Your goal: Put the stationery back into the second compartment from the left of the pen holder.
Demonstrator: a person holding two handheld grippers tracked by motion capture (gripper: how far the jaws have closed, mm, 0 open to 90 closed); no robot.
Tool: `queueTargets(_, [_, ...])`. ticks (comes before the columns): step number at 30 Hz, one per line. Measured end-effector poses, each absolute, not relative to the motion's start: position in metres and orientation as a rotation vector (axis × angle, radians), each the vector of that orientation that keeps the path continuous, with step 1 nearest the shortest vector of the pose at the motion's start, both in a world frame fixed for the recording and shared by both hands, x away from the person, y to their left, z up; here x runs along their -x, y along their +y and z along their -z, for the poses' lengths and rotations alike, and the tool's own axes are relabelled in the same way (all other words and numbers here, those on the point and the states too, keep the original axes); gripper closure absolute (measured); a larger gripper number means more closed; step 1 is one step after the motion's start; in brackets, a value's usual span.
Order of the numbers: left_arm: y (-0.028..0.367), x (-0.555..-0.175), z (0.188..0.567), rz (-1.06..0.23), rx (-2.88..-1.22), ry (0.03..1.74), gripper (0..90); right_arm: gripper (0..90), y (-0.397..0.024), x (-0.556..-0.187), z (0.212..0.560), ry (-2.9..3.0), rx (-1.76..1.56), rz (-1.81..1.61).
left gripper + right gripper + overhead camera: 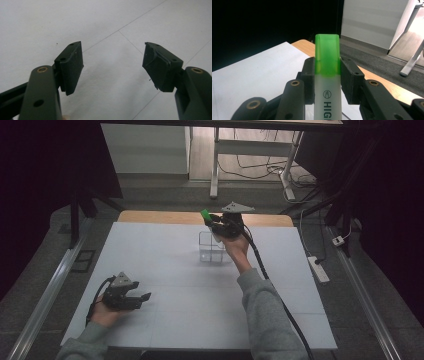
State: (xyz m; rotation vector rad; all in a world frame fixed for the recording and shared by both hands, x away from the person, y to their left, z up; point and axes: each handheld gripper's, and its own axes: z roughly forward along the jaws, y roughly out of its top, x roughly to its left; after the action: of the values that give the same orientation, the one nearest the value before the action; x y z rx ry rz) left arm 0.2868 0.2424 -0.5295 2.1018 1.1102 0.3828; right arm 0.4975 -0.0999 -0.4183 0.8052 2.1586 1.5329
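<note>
Holding a green highlighter in the right gripper just above the clear box, probably for lowering inside next; left gripper wide, empty, well apart from the box.

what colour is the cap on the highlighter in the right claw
Translucent green cap on a white-bodied highlighter; it shows best in the right gripper view.

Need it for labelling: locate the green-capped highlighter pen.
The green-capped highlighter pen is clamped in the right gripper, held above the clear plastic divided box at the table's far middle.
</note>
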Motion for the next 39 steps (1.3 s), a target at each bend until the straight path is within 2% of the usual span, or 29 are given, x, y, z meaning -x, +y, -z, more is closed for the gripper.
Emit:
queueTargets(9, [0.243,-0.287,0.531,-0.382,-2.107,1.115,32.0,64.4,-0.101,-0.505,0.428,2.171,-0.822,-1.526])
queueTargets(13, [0.242,-0.287,0.531,-0.384,-2.109,1.116,32.0,53.2,-0.103,-0.504,0.426,2.169,-0.836,-1.519])
queueTargets(16, [0.241,-0.287,0.531,-0.384,-2.116,1.112,31.8,50.0,-0.105,-0.502,0.425,2.187,-0.853,-1.495])
queueTargets(39, [0.239,-0.286,0.529,-0.4,-2.115,1.098,31.8,44.4,-0.122,-0.467,0.428,2.318,-0.838,-1.447])
